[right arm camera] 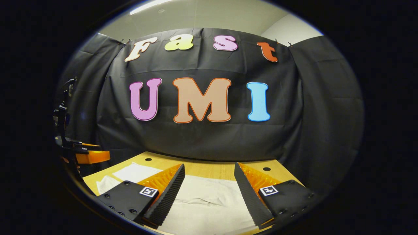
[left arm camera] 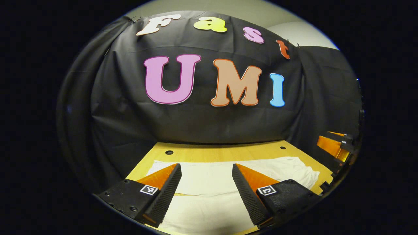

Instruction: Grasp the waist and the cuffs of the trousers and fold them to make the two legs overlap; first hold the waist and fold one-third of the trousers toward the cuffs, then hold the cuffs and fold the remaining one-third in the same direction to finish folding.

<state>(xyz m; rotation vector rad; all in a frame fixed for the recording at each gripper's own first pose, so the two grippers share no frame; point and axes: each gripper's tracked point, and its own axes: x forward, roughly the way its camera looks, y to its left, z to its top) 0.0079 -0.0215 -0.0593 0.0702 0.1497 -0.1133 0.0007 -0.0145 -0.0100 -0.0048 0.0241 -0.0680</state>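
The white trousers are seen spread flat on the wooden desk, with the long axis running from 9 o'clock to 3 o'clock across the left gripper view. In that view one end of the cloth is rumpled toward 3 o'clock, near the desk's side edge, and a straight far hem lies parallel to the desk's far edge. A crease or fold line is seen in the cloth between the fingers. Whether the waist or the cuffs lie at either end cannot be told.

The left claw is held wide, with nothing between its fingers, above the cloth at 6 o'clock. The right claw is likewise spread wide and empty, over the trousers at 6 o'clock in the right gripper view. There the cloth stretches away toward 9 o'clock, where the other gripper is seen beside the desk's edge.

A strip of bare desk is left between the far hem and the black cloth wall at 12 o'clock, with small round holes in it. Bare wood is also seen at the corners, toward 10 and 2 o'clock. In the left gripper view the other gripper is seen at 3 o'clock, past the desk's side edge.
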